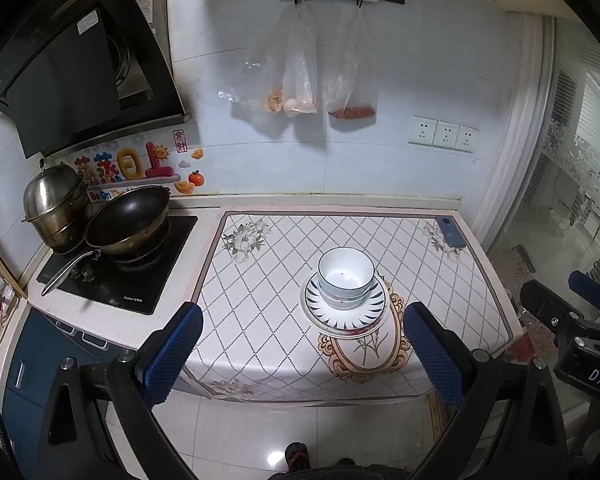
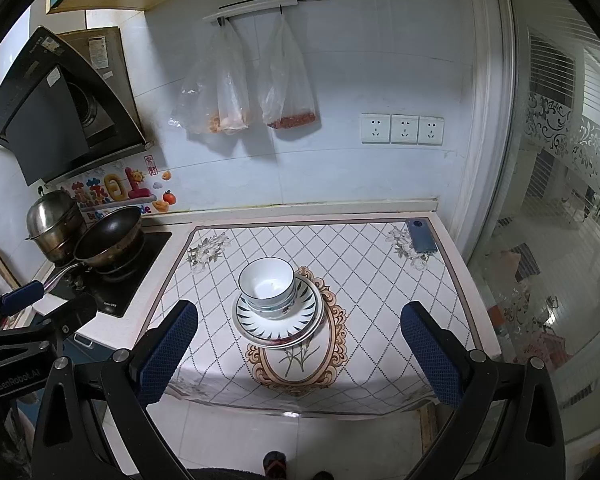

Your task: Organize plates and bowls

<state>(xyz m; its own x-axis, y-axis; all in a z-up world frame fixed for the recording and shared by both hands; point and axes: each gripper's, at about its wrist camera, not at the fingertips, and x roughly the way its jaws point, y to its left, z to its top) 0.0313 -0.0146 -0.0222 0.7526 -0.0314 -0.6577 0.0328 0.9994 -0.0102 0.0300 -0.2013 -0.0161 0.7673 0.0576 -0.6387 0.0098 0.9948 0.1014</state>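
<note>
Left tool [image 1: 302, 354]: blue-padded fingers [image 1: 172, 354] spread wide, nothing between them, held off the counter's [image 1: 260, 320] near edge. Counter covered with a diamond-patterned cloth. Stacked bowls [image 1: 345, 276] sit nested on stacked plates [image 1: 344, 312], the pile standing on the cloth right of centre. A dark phone [image 1: 449, 231] lies at the far right corner. Left of the cloth: a hob [image 1: 140, 288] carrying a black wok [image 1: 128, 216] and a steel pot [image 1: 56, 204]. The right tool [image 1: 572, 312] shows partly at the right edge. Three plastic bags [image 1: 300, 76] hang on the wall.

both wrist views high, facing wall, back from table [image 1: 260, 344]; share stacked dishes [image 1: 345, 292].
</note>
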